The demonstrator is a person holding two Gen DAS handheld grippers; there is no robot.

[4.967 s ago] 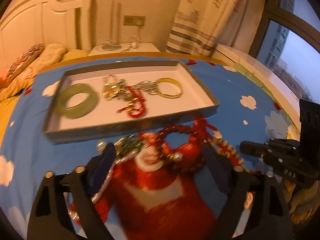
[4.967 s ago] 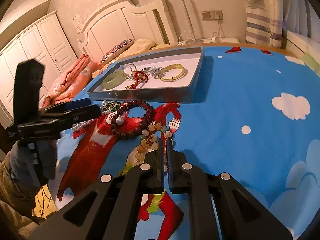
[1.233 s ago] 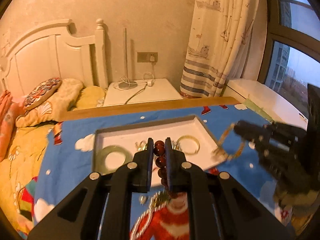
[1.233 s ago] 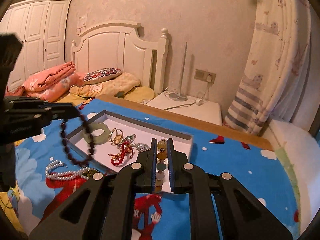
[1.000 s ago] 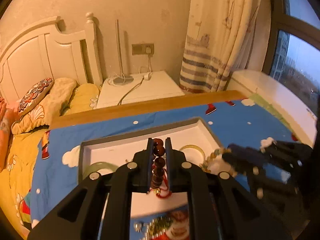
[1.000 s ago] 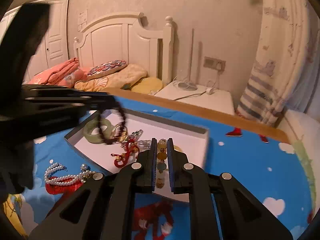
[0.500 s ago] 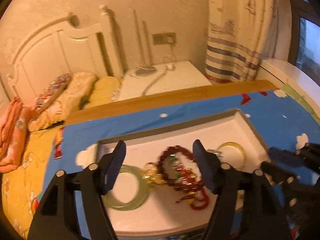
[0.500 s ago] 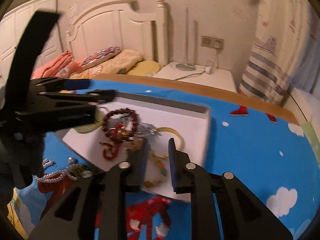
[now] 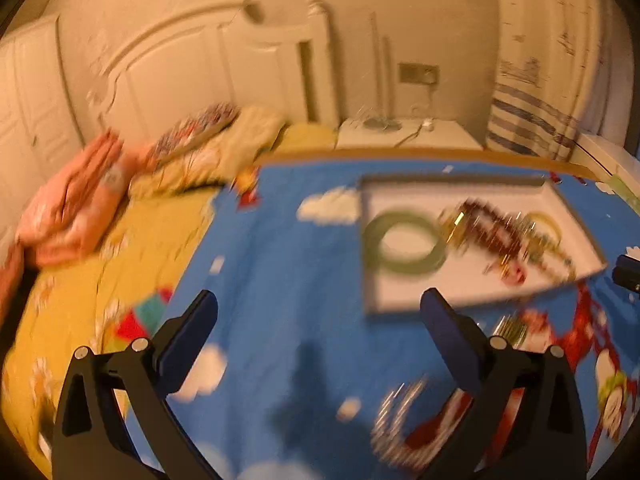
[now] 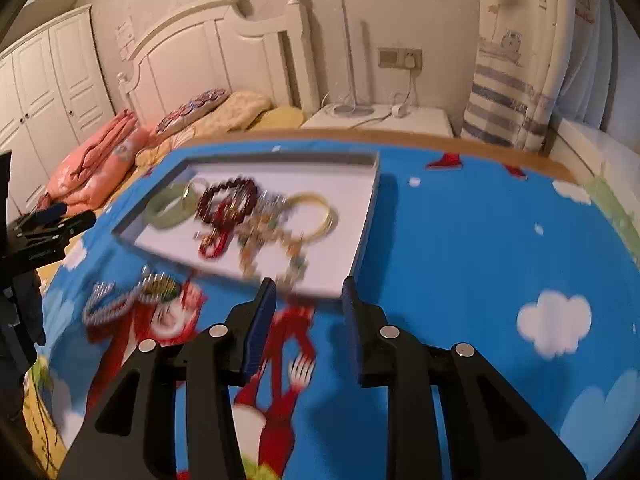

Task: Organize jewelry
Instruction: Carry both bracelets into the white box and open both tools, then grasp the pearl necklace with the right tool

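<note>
A grey-rimmed white tray (image 10: 366,216) (image 9: 370,280) lies on the blue cartoon cloth. In it lie a green jade bangle (image 10: 170,206) (image 9: 404,242), a dark red bead bracelet (image 10: 228,198) (image 9: 492,224), a gold bangle (image 10: 320,216) and a pale bead bracelet (image 10: 276,252). A pearl necklace (image 10: 116,300) (image 9: 396,416) lies on the cloth in front of the tray. My right gripper (image 10: 308,320) is open and empty just in front of the tray. My left gripper (image 9: 320,340) is open and empty, left of the tray; it also shows at the left edge of the right wrist view (image 10: 52,220).
A bed with a white headboard (image 10: 224,60), pillows and pink folded blankets (image 10: 96,156) lies beyond the cloth. A white nightstand (image 10: 380,118) and a striped curtain (image 10: 508,92) stand at the back. The left wrist view is motion-blurred.
Both grippers opened and dropped their bracelets into the tray: the dark red beads from the left, the pale beads from the right. Both have since pulled back; the left swung to the left.
</note>
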